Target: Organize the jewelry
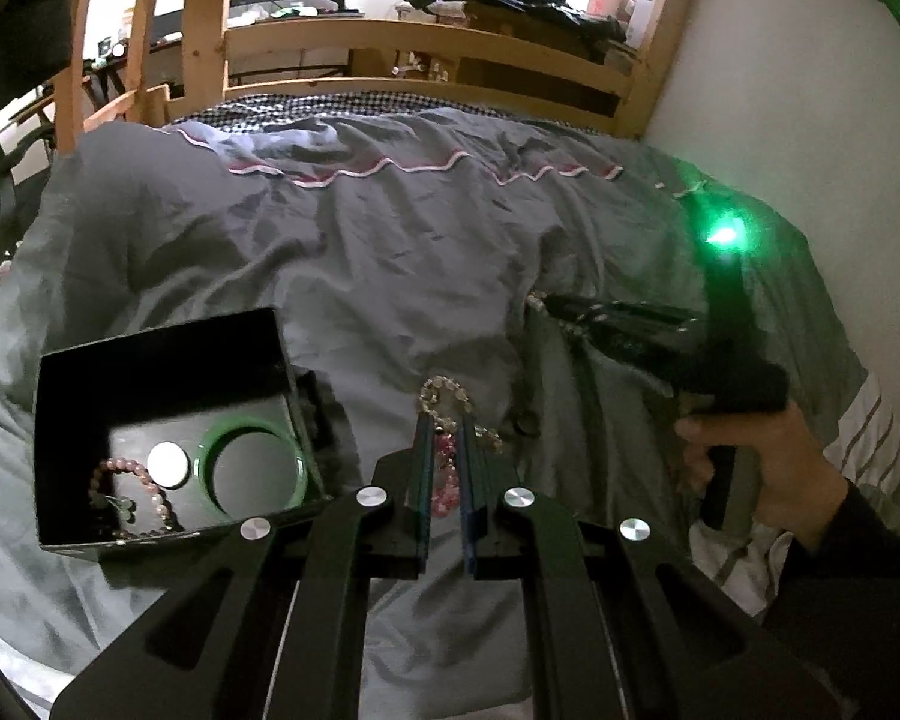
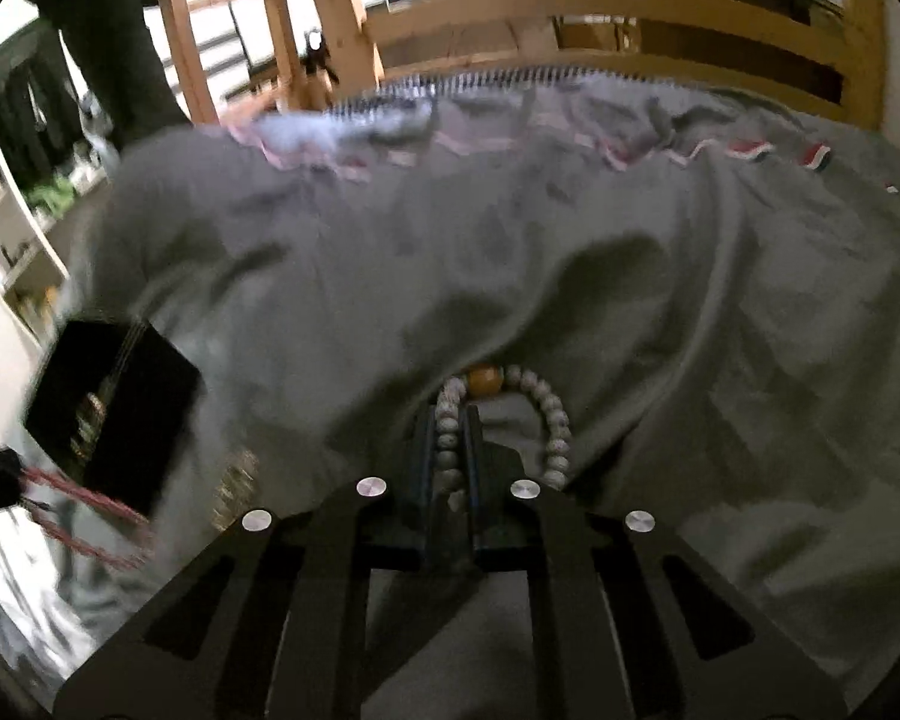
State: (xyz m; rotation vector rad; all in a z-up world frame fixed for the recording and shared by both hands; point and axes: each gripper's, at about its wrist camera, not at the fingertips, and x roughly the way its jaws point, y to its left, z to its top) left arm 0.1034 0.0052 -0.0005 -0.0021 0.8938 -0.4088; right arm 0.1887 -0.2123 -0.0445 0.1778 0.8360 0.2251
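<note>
A black open box (image 1: 150, 372) lies on the grey bedcover at lower left in the left wrist view. It holds a green bangle (image 1: 252, 468), a pink bead bracelet (image 1: 144, 492) and a white disc (image 1: 167, 463). My left gripper (image 1: 444, 420) is shut on a pink bead bracelet (image 1: 444, 483), with a pale bead loop (image 1: 444, 396) sticking out past the fingertips, to the right of the box. My right gripper (image 2: 453, 414) is shut on a grey bead bracelet (image 2: 546, 414) with one orange bead (image 2: 486, 379), just above the bedcover. The right gripper also shows in the left wrist view (image 1: 546, 303).
A rumpled grey bedcover (image 1: 390, 240) fills both views. A wooden bed rail (image 1: 426, 54) stands at the far end and a white wall (image 1: 780, 72) on the right. The black box (image 2: 108, 408) sits far left in the blurred right wrist view.
</note>
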